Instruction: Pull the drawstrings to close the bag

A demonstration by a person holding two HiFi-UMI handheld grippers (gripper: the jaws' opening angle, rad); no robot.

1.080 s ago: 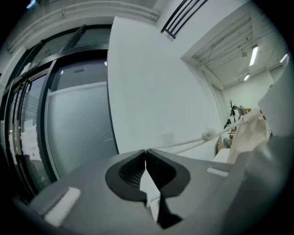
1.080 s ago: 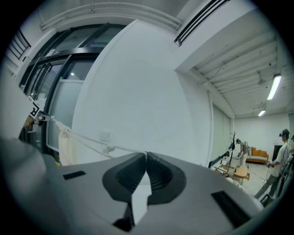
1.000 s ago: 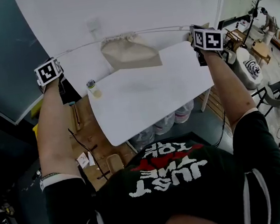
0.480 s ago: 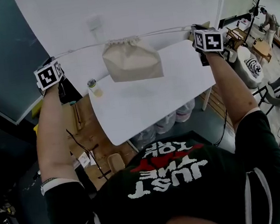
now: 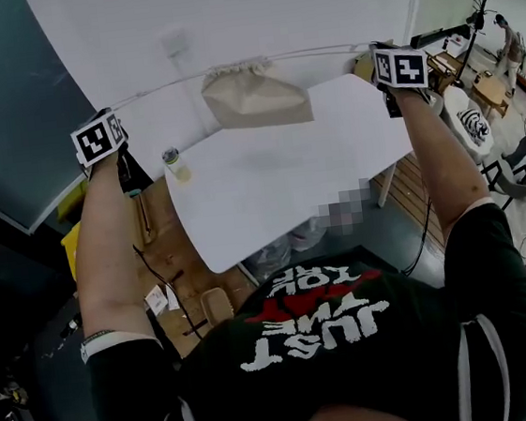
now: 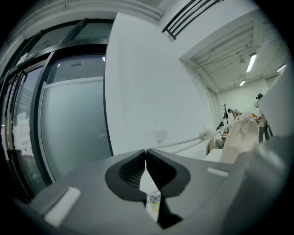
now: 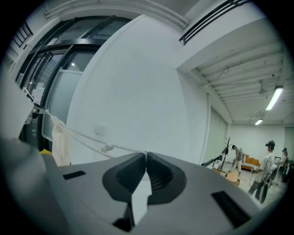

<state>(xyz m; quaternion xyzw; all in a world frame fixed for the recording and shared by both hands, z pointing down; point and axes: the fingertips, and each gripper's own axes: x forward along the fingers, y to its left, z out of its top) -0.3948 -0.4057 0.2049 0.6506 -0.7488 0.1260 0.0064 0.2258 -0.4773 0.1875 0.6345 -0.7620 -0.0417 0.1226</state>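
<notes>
Two grippers: left gripper (image 6: 145, 153) and right gripper (image 7: 146, 155), held wide apart at the two ends of one taut line, both raised above the table (image 5: 272, 204).
Left jaws: pressed together at the tips, pinching the left drawstring (image 5: 159, 87); its twin strands and knot run off toward the bag.
Right jaws: closed tight on the right drawstring (image 5: 316, 52); a knot shows a little way out from the tips.
Bag (image 5: 255, 97): one, beige cloth, hanging between the two grippers and carried by the cords alone. It is over the far part of the white table and, as far as the head view shows, clear of it.
Bag mouth: gathered into tight puckers along the cord line; no opening visible from above.
Bag body: flat-sided and creased, hanging a little askew with one lower corner pointing right. It looks light; contents cannot be told.
Cords: white, thin, nearly straight, with a slight sag on the left.
Done, by judgement: mouth drawn in; the closing looks nearly or fully complete.
Left, by judgement: at most a last tug to take up any slack in the gathers, then setting the bag down and letting go.
Other item: small bottle (image 5: 175, 165), yellowish, near the table's left edge, well apart from the bag.
</notes>
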